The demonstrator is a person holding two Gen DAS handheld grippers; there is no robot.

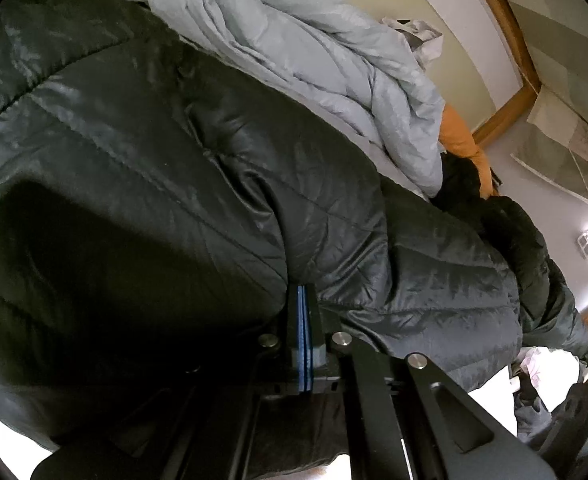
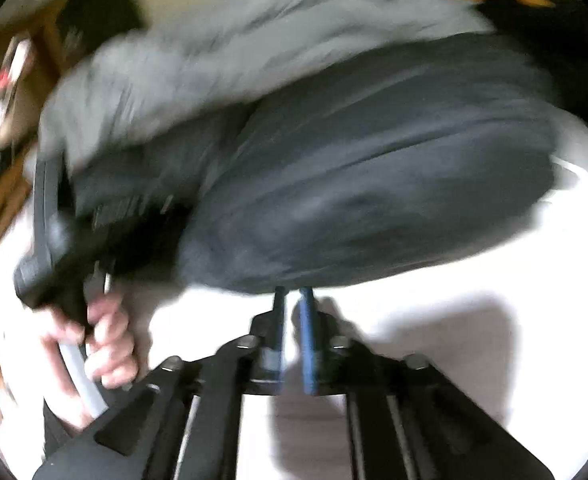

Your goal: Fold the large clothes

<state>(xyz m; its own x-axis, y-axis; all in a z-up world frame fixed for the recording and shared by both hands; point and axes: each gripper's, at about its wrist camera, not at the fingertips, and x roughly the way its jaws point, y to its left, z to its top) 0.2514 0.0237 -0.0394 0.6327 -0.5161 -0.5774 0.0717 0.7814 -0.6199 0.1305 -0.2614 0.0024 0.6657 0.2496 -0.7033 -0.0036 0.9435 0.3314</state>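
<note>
Blue-padded fingers [image 1: 303, 312] of the left gripper [image 1: 303, 300] are sitting pressed flat together at the bottom of the left wrist view, their tips buried against the jacket [image 1: 214, 184]; whether a fold of cloth is lying between the pads cannot be told from this angle. Jacket: dark, near-black quilted puffer, glossy shell catching highlights, stitched channels running across it, fabric bulging in thick rolls and creasing heavily around the fingers. It is filling most of the left view and lying on a white sheet [image 1: 490, 388], bare at the lower right. Behind it a pale grey duvet [image 1: 314, 52] is lying bunched, touching the jacket's far edge, with an orange cloth [image 1: 460, 140] peeking out beside it. In the right wrist view, which is smeared by motion, the right gripper [image 2: 292, 294] is showing its two pads standing apart with a narrow gap, nothing between them; the tips are hovering just at the jacket's near rounded edge, over the white sheet. Contact with the cloth cannot be told through the blur. At lower left of that view a hand [image 2: 102, 344] is gripping the handle of the left gripper, whose black body is reaching into the jacket's darker side.
</note>
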